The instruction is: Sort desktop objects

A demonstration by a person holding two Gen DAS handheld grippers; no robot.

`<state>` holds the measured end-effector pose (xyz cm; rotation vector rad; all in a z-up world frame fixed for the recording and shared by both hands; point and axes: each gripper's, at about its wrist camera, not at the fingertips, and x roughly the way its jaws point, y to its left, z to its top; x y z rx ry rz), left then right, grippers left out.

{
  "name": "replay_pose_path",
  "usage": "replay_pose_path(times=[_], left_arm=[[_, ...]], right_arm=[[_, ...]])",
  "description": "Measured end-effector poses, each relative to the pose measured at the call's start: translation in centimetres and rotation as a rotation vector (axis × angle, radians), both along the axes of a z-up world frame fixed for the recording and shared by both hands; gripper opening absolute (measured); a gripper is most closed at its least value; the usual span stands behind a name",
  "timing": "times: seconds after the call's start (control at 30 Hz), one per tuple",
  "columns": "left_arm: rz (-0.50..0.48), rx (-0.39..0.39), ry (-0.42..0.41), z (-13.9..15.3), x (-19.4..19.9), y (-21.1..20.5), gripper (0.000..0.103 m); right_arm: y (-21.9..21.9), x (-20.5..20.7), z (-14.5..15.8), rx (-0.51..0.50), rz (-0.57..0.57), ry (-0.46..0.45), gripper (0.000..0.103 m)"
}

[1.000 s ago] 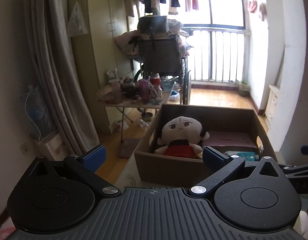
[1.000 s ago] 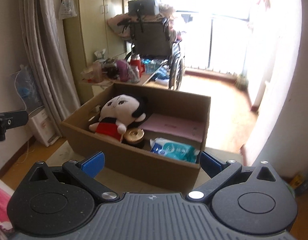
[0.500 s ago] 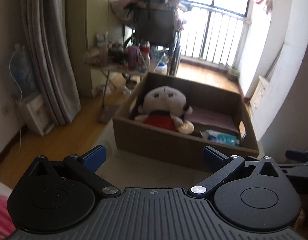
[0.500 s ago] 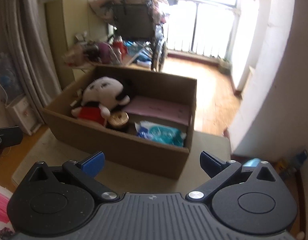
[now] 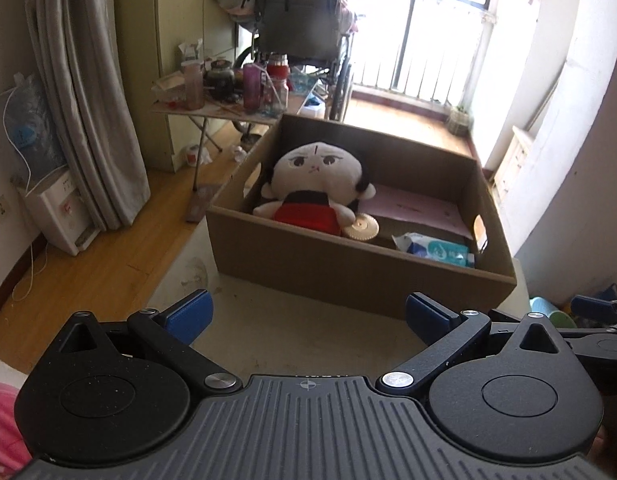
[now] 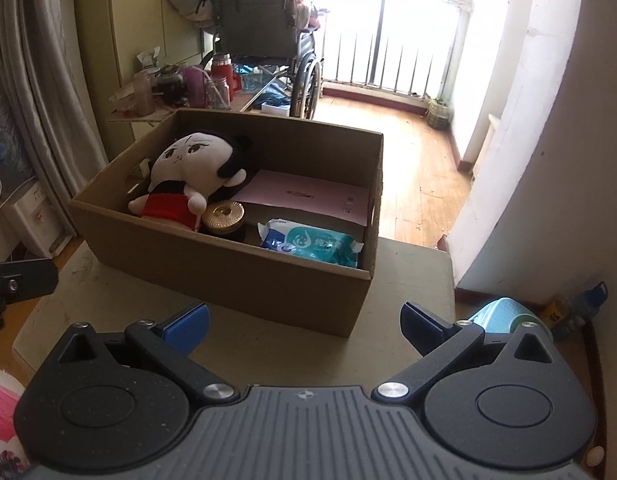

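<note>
I have both grippers held above the near part of the table (image 6: 408,264), and each is spread wide with nothing between its blue pads. The left gripper (image 5: 306,312) sits at the bottom centre of its view, with the box (image 5: 348,276) straight ahead in mid-frame, well apart from the fingertips. The right gripper (image 6: 304,320) fills the bottom of its own view, and there the box (image 6: 228,276) lies ahead and a little to the left of centre, its near corner close above the gap between the fingers.

Inside the box I see the doll (image 6: 188,168) leaning in the left half, face towards me. A gold lid (image 6: 223,216) rests just beside its red body, touching it as far as I can tell. The wipes pack (image 6: 310,243) lies against the near wall at the right, and a pink sheet (image 6: 308,194) lies flat behind it.

At the lower right of the right view, a pale blue thing (image 6: 504,312) shows past the table edge; I cannot tell what it is.
</note>
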<state>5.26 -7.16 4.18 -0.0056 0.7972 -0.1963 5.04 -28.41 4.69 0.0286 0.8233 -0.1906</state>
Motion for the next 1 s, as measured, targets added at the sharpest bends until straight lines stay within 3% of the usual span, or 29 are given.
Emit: replay_pose_path(times=[1.0], left_arm=[[-0.001,-0.006,0.019,-0.23,0.67,-0.21,0.103]], right_arm=[[-0.63,0.42,-0.11,0.026,-0.019,0.018,0.103]])
